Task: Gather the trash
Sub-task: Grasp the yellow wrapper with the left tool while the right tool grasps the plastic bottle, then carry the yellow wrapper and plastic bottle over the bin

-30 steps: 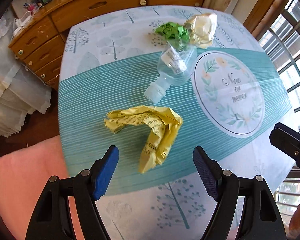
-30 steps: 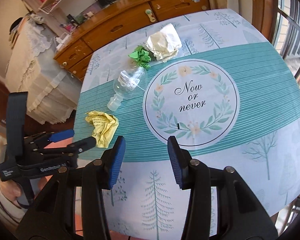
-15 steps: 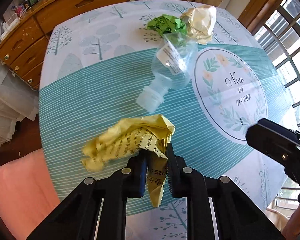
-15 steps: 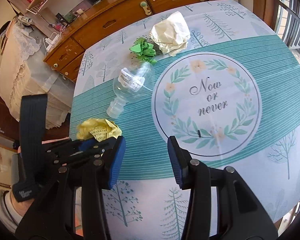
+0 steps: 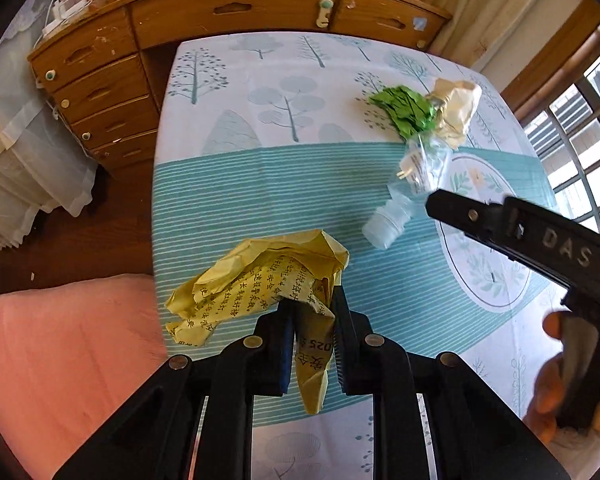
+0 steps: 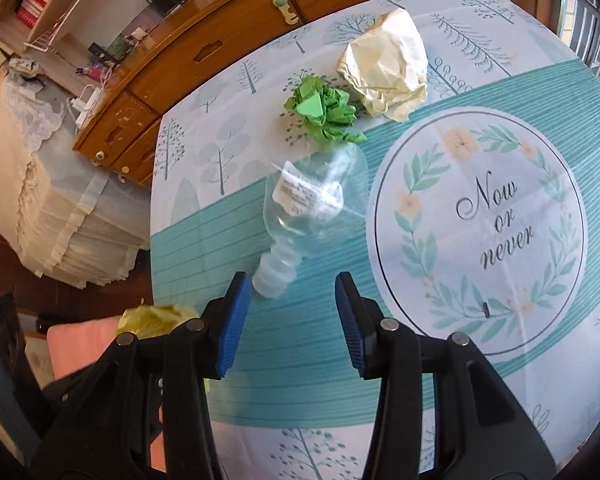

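Bottle (image 6: 314, 208), clear plastic, lies on its side on the counter (image 6: 300, 344) just ahead of the right hand-held gripper (image 6: 288, 312), long axis slanting away, capped neck nearest and close by the left pad. Right jaws are opening with nothing between them; this hand is nearer. Left hand-held gripper (image 5: 312, 336) is clenched on yellow crumpled paper (image 5: 260, 280).

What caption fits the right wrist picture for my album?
Open tongs opening wider above the bottle's cap, green paper and cream paper behind it.
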A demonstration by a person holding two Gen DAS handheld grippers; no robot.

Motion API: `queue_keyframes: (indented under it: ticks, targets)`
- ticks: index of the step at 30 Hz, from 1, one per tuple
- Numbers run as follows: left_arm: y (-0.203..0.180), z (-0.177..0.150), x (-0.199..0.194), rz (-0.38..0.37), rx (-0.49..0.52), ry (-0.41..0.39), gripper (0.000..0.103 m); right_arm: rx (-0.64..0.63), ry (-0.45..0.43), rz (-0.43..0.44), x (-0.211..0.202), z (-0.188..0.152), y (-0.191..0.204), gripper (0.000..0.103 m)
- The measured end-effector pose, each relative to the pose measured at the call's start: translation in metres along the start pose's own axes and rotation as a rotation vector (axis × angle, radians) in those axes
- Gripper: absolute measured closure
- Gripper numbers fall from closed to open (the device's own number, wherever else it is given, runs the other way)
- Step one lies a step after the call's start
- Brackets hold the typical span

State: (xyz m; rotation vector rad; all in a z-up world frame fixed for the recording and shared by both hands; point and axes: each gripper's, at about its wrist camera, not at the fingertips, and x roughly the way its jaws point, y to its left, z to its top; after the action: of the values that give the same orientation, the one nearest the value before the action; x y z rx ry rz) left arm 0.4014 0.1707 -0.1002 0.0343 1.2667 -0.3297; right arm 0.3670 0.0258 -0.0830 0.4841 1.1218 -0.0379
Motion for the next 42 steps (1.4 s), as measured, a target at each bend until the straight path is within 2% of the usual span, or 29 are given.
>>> queue_keyframes:
  ticks: [2, 8, 17, 22, 27, 30, 34, 42]
  targets:
    - [0.005, 0.002, -0.004, -0.004, -0.012, -0.010, 0.086, -0.014, -0.027, -0.043, 0.004, 0.006, 0.010, 0.039]
    - [0.015, 0.015, -0.006, 0.016, -0.050, -0.037, 0.086, 0.008, -0.043, -0.171, 0.031, 0.025, 0.026, 0.038]
    - [0.021, 0.048, -0.005, 0.043, -0.065, -0.091, 0.086, 0.051, -0.045, -0.258, 0.060, 0.036, 0.022, 0.038]
    - [0.013, 0.047, -0.004, 0.036, -0.056, -0.092, 0.086, 0.117, -0.026, -0.199, 0.058, 0.033, -0.001, 0.042]
    - [0.002, 0.034, -0.002, 0.029, -0.045, -0.078, 0.086, 0.107, -0.045, -0.105, 0.036, 0.026, -0.020, 0.046]
    - [-0.008, 0.021, -0.002, 0.021, -0.036, -0.069, 0.086, 0.101, -0.048, -0.039, 0.016, 0.020, -0.032, 0.047]
    - [-0.026, 0.001, -0.006, 0.011, -0.019, -0.056, 0.086, 0.071, -0.049, 0.009, -0.013, 0.006, -0.048, 0.049]
    - [-0.075, -0.045, -0.031, -0.008, 0.002, -0.076, 0.086, -0.019, -0.030, 0.046, -0.079, -0.032, -0.089, 0.052]
